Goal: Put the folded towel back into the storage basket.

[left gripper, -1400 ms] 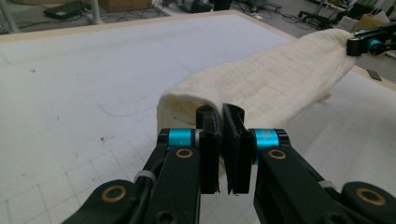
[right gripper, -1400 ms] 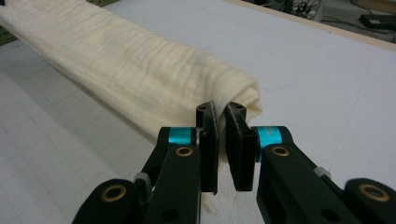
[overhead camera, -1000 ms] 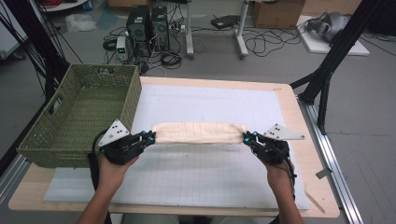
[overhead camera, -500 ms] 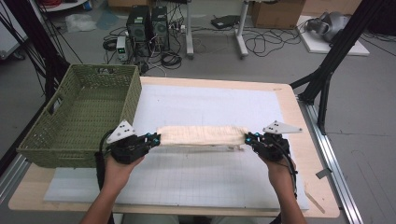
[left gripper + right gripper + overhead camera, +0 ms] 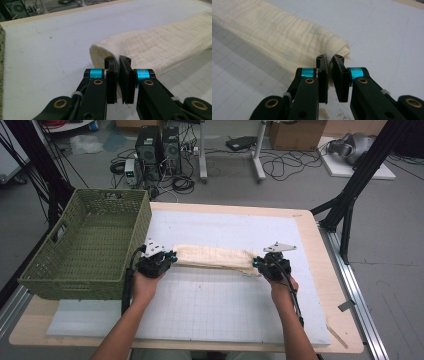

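Observation:
A cream cloth folded into a long roll lies across the white mat. My left gripper is shut on the cloth's left end, and in the left gripper view the cloth runs off to the upper right from the left gripper, whose pads pinch its edge. My right gripper is shut on the right end. In the right gripper view the cloth stretches away to the upper left, a fold of it pinched in the right gripper.
A green wicker basket stands at the table's left edge, close to my left hand. The wooden table edge borders the mat at right. Beyond the table, computers and cables lie on the floor.
Both grippers moved away from me and sank with the cloth, which now rests lower and farther back on the mat. Both stayed shut on its ends.

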A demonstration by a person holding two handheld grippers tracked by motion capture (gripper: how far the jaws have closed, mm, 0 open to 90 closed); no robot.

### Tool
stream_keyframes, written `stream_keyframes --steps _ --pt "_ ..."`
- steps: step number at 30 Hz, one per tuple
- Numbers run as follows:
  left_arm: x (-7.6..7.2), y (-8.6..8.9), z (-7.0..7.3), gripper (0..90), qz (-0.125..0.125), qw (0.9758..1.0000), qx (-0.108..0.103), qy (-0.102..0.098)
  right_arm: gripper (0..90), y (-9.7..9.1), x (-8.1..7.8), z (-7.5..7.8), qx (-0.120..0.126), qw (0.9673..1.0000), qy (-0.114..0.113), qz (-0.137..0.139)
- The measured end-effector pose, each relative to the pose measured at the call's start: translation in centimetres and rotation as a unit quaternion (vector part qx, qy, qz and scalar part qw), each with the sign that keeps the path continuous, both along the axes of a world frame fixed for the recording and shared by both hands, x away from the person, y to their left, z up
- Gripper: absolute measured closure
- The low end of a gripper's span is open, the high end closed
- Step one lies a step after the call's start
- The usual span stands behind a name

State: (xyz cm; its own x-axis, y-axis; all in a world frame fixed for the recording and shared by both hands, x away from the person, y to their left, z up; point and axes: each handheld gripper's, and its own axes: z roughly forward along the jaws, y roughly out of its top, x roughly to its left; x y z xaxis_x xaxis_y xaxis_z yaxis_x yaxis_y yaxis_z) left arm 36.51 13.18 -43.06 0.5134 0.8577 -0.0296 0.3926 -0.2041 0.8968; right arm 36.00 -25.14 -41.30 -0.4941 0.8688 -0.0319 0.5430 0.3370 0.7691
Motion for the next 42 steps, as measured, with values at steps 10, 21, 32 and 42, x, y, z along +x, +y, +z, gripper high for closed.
stream_keyframes --steps 10,21,32,42 --pt "2.5 -0.3 -1.8 82.2 0.021 0.9986 0.019 0.045 83.0 0.9 0.5 -2.0 -0.006 0.9997 0.021 -0.014" --pt "2.6 0.2 -2.1 41.7 0.039 0.9961 0.021 0.077 53.0 0.2 -0.2 -3.1 0.015 0.9983 0.038 -0.041" --pt "2.7 -0.3 -2.2 72.3 -0.035 0.9945 0.010 0.099 76.0 0.3 -0.7 -3.7 0.084 0.9944 0.059 -0.023" --pt "1.8 -0.5 -0.9 80.5 -0.014 0.9947 0.005 0.102 82.8 0.0 -1.4 -3.0 0.063 0.9973 0.029 -0.022"
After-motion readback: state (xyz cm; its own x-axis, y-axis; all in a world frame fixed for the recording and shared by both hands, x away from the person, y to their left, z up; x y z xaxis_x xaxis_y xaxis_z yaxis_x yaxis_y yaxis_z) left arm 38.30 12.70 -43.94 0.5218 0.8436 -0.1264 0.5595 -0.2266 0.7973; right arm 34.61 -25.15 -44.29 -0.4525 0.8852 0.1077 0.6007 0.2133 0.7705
